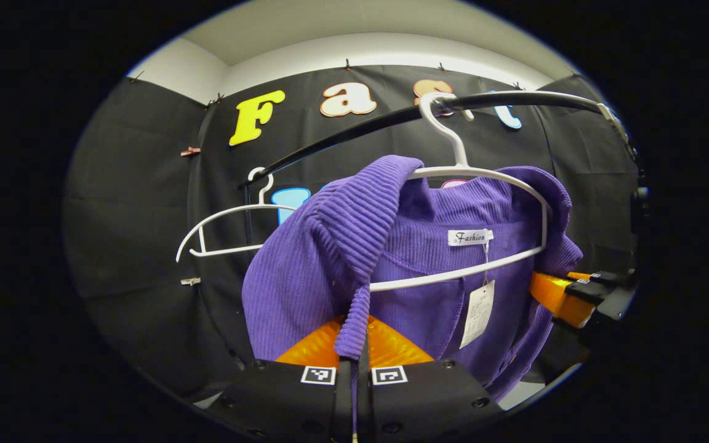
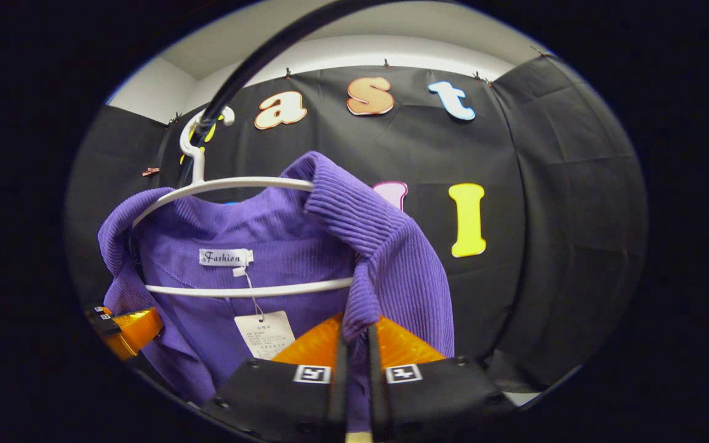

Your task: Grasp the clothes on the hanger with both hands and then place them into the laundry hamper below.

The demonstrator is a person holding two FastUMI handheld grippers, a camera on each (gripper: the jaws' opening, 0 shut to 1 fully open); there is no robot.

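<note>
The purple ribbed garment [image 1: 416, 258] is hung at frame centre on a white hanger [image 1: 453, 172], hooked over the black rail [image 1: 354, 132]. One shoulder fold is pinched in each closed gripper, left gripper [image 1: 354, 357] and right gripper [image 2: 357, 344], so both sides can be lifted off together. Open room is judged below; the hamper is unseen.

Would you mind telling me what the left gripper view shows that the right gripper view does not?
Left gripper view: a second, bare white hanger on the black rail, beside the loaded one.

Right gripper view: a wide stretch of booth wall to the garment's right.

Shared: the purple ribbed garment on its white hanger, with neck label and paper tag; each view's own gripper is pinching a fold.
</note>
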